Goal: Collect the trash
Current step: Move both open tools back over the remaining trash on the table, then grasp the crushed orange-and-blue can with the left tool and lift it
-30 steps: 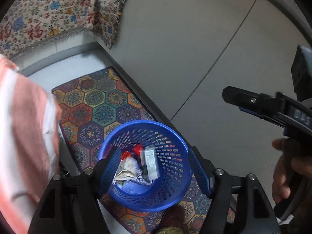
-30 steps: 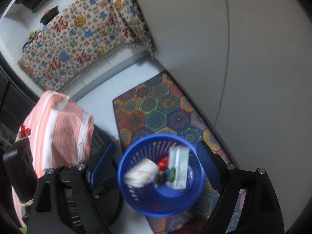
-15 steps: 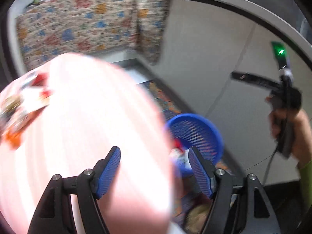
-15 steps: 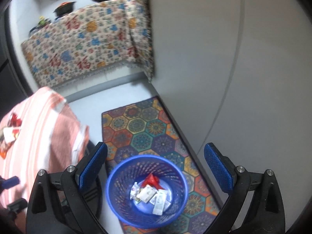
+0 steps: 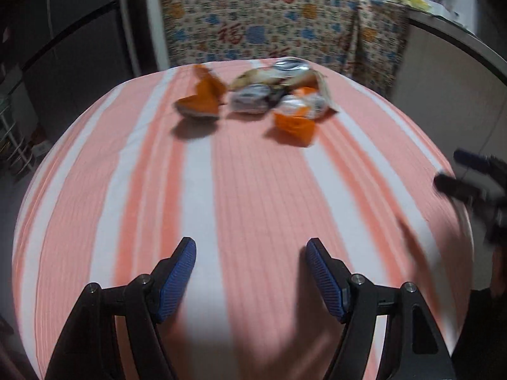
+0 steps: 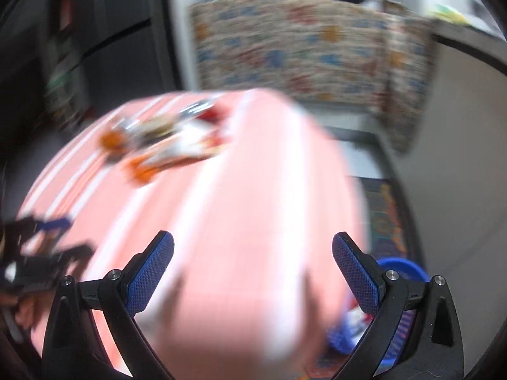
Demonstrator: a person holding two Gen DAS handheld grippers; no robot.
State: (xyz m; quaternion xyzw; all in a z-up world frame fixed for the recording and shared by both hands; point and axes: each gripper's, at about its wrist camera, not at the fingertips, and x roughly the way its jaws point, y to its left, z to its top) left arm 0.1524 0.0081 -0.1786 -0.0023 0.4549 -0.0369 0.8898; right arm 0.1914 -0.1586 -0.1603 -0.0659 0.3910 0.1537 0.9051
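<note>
Hovering over striped tablecloth (image 5: 253, 190): left gripper (image 5: 250, 272) & right gripper (image 6: 253, 269) both spread, empty; wrappers (image 5: 263, 95) ahead.

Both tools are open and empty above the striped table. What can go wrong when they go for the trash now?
The crumpled orange and silver wrappers lie in one tight heap on the pink-and-white striped tablecloth, so the open left tool may drag several or pinch cloth. The blue plastic basket is low beside the table; pieces from the right tool could miss it.
</note>
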